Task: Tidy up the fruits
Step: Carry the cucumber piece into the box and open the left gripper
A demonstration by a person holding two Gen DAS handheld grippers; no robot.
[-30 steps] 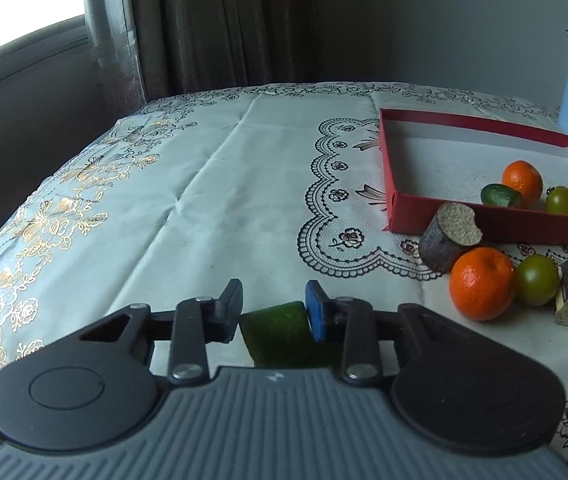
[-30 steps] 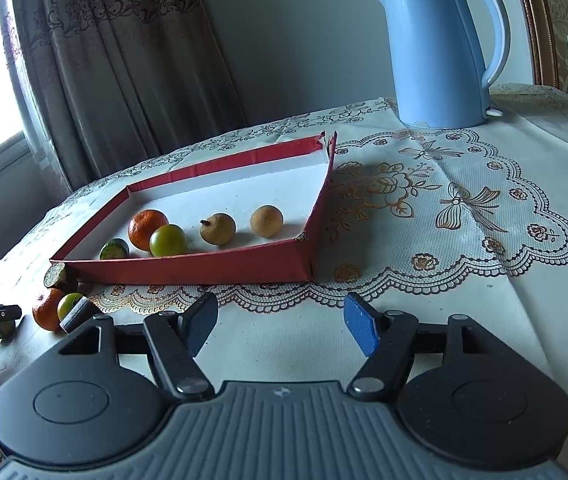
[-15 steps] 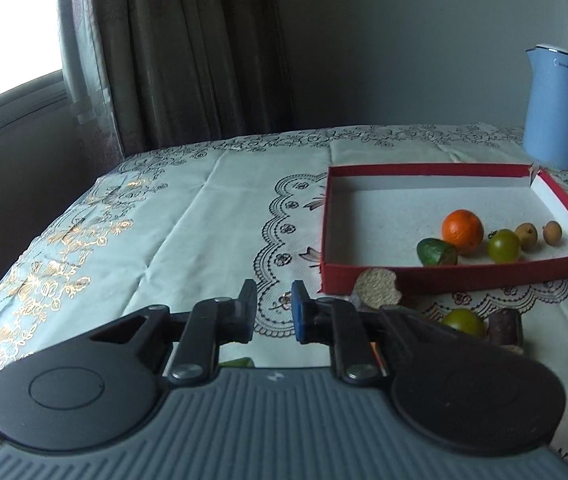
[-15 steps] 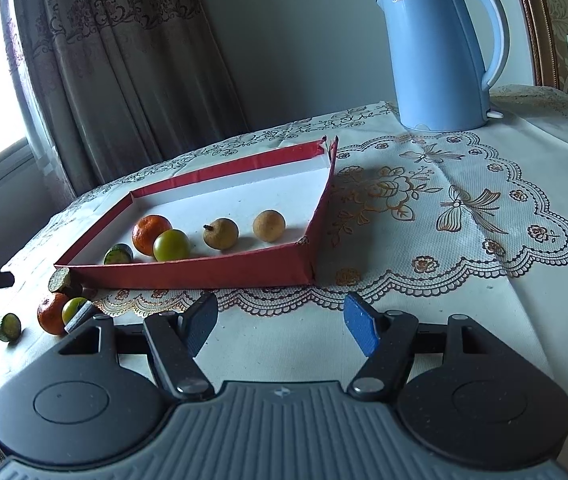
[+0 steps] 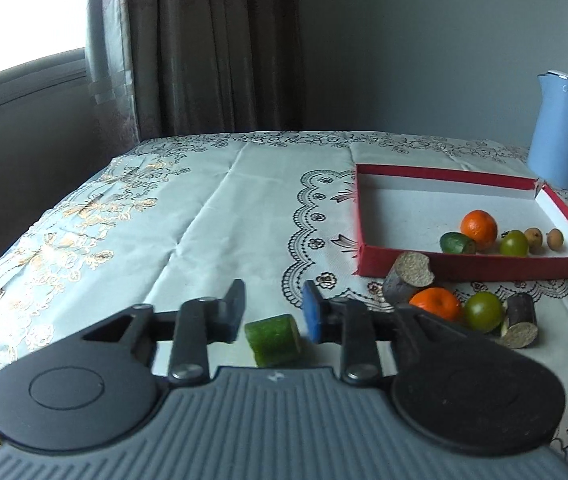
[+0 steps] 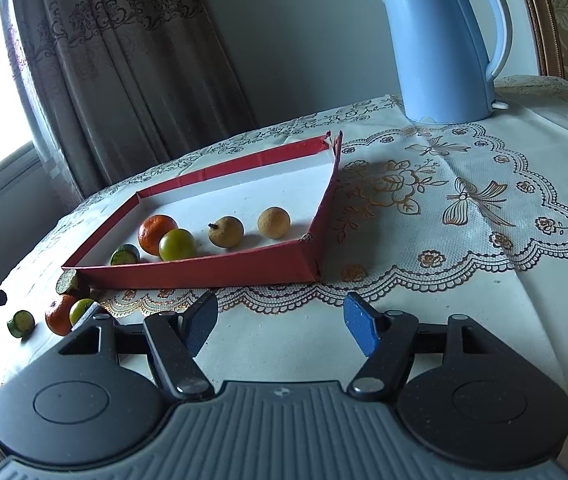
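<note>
A cut green cucumber piece lies on the tablecloth, also seen as a cucumber piece far left in the right wrist view. My left gripper hovers just behind it; its jaws are opening and neither pad touches the piece. The red tray holds an orange, a cucumber end, a green tomato and two brown fruits. In front of it lie an orange, a green tomato and two brown cane chunks. My right gripper stands open with nothing between its fingers, before the tray.
A blue kettle stands behind the tray's far right corner. Curtains and a window close off the far left side. The table's left edge drops away beside the gold-patterned cloth.
The left gripper let go of the cucumber piece, shut empty above it, and now has its jaws apart around it. It drew back and rose a little. The right gripper stayed put.
</note>
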